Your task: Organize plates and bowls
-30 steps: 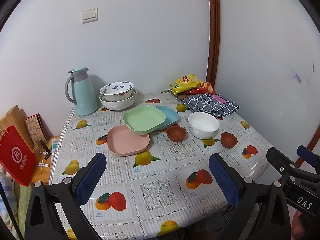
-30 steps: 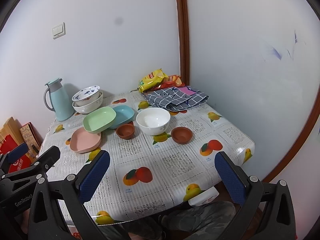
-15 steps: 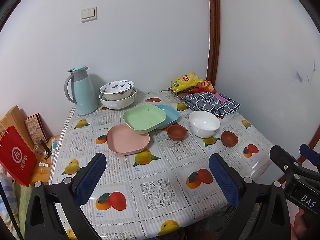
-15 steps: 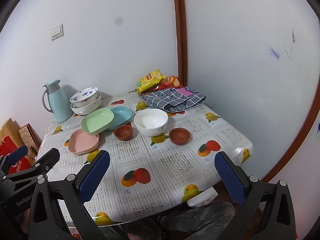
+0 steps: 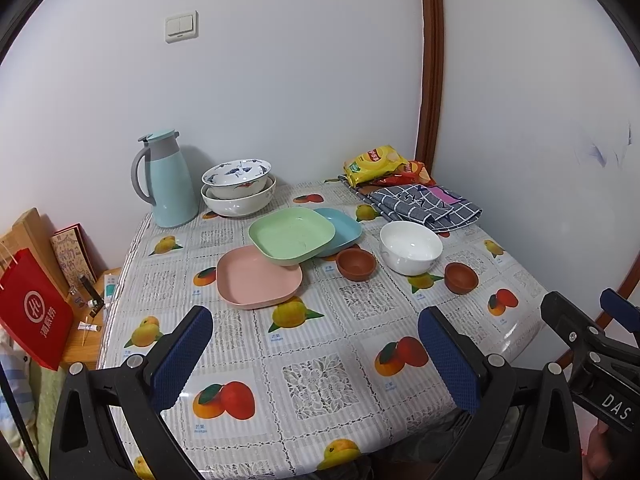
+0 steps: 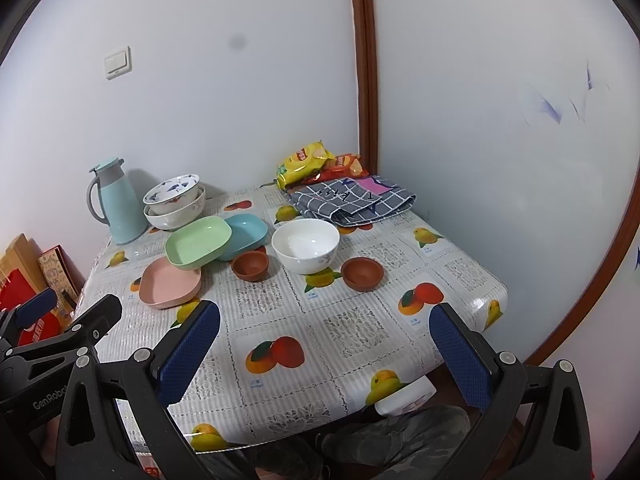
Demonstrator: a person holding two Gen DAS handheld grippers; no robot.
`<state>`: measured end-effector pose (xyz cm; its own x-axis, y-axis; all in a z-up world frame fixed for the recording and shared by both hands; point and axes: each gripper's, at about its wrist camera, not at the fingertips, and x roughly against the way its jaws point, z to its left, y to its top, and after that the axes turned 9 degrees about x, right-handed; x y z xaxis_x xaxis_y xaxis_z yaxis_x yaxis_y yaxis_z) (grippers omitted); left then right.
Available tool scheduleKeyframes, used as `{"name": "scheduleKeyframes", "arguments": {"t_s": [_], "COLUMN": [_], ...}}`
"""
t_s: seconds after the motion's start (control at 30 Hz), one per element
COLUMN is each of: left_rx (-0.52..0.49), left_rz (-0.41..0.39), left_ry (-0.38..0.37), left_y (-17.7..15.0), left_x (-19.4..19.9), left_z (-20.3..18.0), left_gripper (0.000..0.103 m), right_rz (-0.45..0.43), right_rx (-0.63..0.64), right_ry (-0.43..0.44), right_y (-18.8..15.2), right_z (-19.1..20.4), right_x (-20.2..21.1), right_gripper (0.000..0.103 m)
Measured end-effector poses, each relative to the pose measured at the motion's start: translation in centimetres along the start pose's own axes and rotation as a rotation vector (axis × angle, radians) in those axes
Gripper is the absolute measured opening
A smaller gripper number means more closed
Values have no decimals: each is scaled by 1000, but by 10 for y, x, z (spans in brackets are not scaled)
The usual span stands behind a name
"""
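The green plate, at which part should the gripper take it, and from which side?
Grip the green plate probably at its near raised rim, coming from the table's front edge. It lies tilted across the pink plate and blue plate, so that rim stands free.

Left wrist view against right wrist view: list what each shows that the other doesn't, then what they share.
Only the left wrist view: small tubes on the side stand, and the whole red bag.
Only the right wrist view: camouflage trousers and a white object under the table edge.
Both: the jug, plates, bowls, snack bags, the cloth, and both open hand-held grippers.
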<state>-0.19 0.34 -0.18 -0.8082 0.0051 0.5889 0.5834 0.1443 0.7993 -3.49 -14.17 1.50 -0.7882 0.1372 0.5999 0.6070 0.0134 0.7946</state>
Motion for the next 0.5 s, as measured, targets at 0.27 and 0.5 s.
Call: {"name": "scheduleKeyframes", "arguments": {"t_s": [0.27,0.5], "left_rx": [0,0], "left_rz": [1,0], "left_ry": [-1,0], "left_y": [1,1], "left_x": [0,0], "left_z": [0,0], "left_gripper": [103,103], "right_rz": [-4,-10], "right_rx": [-1,1], "right_ry": [1,0], "right_y": [0,-1], "right_z": [0,0], "right_x": [2,3], "right_gripper": [103,103]}}
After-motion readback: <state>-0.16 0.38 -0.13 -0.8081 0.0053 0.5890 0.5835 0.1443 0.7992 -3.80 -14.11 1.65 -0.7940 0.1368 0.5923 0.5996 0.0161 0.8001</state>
